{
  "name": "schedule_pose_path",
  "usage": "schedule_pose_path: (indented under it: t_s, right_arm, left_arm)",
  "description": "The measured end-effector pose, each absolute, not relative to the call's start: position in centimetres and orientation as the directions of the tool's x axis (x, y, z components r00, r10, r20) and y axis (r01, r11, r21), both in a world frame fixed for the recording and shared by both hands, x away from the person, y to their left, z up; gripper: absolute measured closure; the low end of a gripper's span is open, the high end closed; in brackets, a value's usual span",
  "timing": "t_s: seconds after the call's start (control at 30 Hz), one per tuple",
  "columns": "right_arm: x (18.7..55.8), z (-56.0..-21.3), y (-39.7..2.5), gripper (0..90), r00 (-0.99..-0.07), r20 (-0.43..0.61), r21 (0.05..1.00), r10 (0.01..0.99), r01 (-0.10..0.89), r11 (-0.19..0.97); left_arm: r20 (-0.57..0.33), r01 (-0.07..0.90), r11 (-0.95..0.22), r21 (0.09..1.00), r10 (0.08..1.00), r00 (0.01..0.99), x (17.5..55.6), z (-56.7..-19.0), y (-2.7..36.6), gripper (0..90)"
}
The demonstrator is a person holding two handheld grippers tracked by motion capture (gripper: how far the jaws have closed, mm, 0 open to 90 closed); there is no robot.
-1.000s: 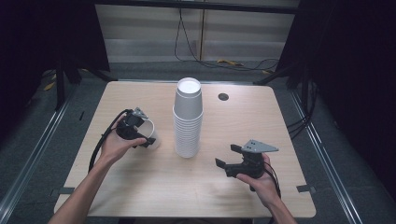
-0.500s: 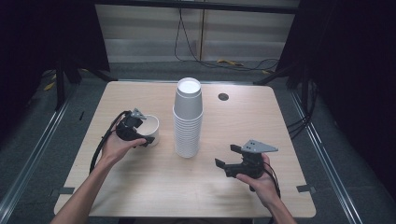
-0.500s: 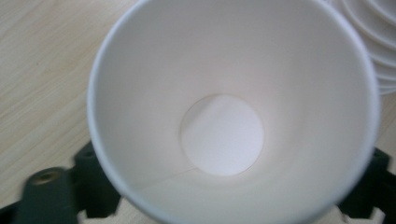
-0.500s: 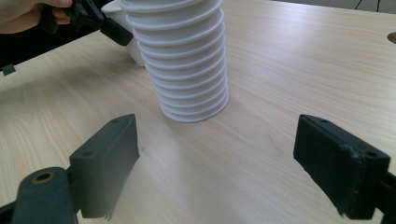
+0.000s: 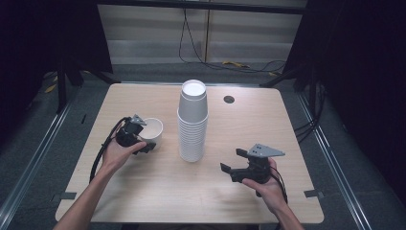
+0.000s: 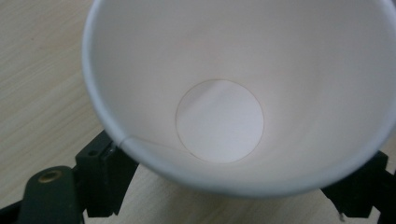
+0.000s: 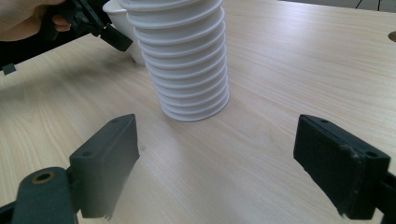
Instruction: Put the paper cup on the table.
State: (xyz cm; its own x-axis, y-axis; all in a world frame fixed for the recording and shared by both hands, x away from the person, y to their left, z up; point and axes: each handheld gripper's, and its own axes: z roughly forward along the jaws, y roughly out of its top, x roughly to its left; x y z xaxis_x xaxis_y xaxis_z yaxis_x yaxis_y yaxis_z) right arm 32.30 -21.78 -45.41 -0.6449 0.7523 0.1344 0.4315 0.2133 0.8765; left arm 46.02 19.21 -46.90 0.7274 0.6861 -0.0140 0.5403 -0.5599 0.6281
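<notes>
dark curtains close off the room behind a pale wooden tabletop (image 5: 143, 201). the left gripper (image 5: 140, 139) has a single white paper cup (image 5: 152, 130) between its jaws, which sit against the outer wall on either side just under the rim; the left gripper view looks straight down into the cup's empty bottom. whether the cup rests on the wood or hangs just above it, i cannot tell. the tall stack of cups (image 5: 192, 122) stands just beyond this cup, to the side away from the hand (image 5: 116, 152) that holds the gripper. the right gripper (image 7: 215, 158) has its jaws wide apart and empty, low over the wood, with the stack straight ahead of it and near. a paper cup like this is probably very light and thin-walled, so it should buckle under a hard squeeze. the rolled rim looks like the stiffest part, so a gentle pinch just below it seems the safest hold.
</notes>
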Motion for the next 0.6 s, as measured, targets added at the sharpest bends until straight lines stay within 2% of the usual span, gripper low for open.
schedule_pose_path:
  t_s: [0.2, 0.37, 0.6]
  right_arm:
    - [32.4, -45.4, -21.8, 14.0, -0.64, 0.136, 0.876, 0.756, 0.434, 0.21]
    - [32.4, -45.4, -21.7, 14.0, -0.641, 0.136, 0.875, 0.756, 0.435, 0.212]
    - [32.3, -45.4, -21.9, 14.0, -0.64, 0.142, 0.875, 0.755, 0.438, 0.206]
  left_arm:
    - [-0.012, 0.518, -0.558, 0.648, 0.673, 0.74, 45.4, -47.5, 20.3, 16.0]
    - [-0.068, 0.536, -0.505, 0.677, 0.682, 0.728, 44.9, -47.8, 21.1, 16.1]
    - [-0.055, 0.524, -0.487, 0.698, 0.694, 0.718, 43.7, -48.0, 21.9, 16.0]
